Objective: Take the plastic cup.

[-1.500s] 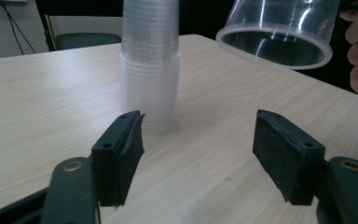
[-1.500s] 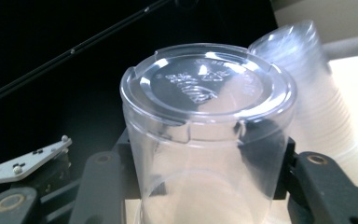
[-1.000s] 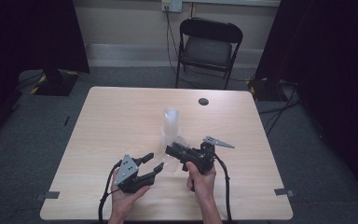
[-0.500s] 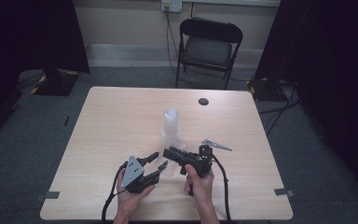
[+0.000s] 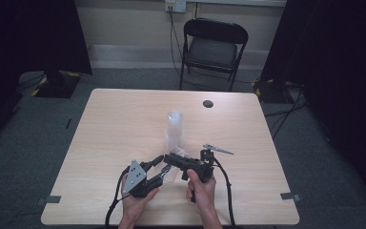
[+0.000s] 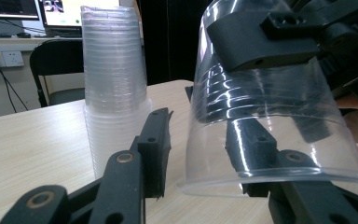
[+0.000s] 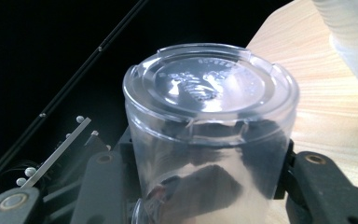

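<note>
A clear plastic cup was gripped between the right hand-held gripper jaws. The left hand-held gripper, jaws spread wide, was poised around its rim. The cup should be gripped lightly, away from the cup stack beyond.

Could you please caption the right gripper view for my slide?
Right claw clamps a single clear plastic cup, base towards camera, over the light wooden table.

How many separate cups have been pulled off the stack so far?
1: a clear plastic cup held in the right claw, beside the stack of cups. The stack's own count can't be told.
</note>
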The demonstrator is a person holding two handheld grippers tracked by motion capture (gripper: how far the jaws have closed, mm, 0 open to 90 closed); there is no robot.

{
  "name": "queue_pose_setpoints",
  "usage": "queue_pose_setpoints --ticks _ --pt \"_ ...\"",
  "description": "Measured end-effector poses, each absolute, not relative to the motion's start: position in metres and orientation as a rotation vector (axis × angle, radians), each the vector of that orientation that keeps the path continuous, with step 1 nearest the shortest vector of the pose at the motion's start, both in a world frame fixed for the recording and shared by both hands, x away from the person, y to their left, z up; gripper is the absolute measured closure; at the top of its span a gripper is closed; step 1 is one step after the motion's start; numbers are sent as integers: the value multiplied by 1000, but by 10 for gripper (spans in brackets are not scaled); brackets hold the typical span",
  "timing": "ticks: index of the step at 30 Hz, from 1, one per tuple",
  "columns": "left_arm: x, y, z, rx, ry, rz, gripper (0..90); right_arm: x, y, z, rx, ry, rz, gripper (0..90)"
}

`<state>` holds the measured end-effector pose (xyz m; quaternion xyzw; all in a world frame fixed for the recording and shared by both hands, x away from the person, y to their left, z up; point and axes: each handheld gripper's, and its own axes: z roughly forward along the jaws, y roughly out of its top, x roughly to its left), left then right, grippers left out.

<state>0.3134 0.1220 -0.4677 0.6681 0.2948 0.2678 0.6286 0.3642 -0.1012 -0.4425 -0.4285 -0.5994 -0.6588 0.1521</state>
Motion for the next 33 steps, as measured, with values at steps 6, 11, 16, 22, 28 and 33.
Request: queue_pose_setpoints --ticks 6,11,16,22,28,33 --pt "311 121 -467 1511 671 616 637 366 -99 -446 -1264 -1711 -1844 485" --pt "311 122 -467 1511 668 615 679 366 -98 -448 -1275 -1720 -1826 483" --pt "312 124 -466 1499 679 597 747 366 -98 -450 -1277 -1732 -1821 403" --pt "313 128 -466 1495 680 560 832 366 -98 -451 -1316 -1769 -1824 274" --pt "315 132 -465 1505 686 527 850 365 -99 -451 -1310 -1806 -1834 213" --pt "315 135 -466 1533 683 493 883 366 -104 -447 -1284 -1794 -1875 184"
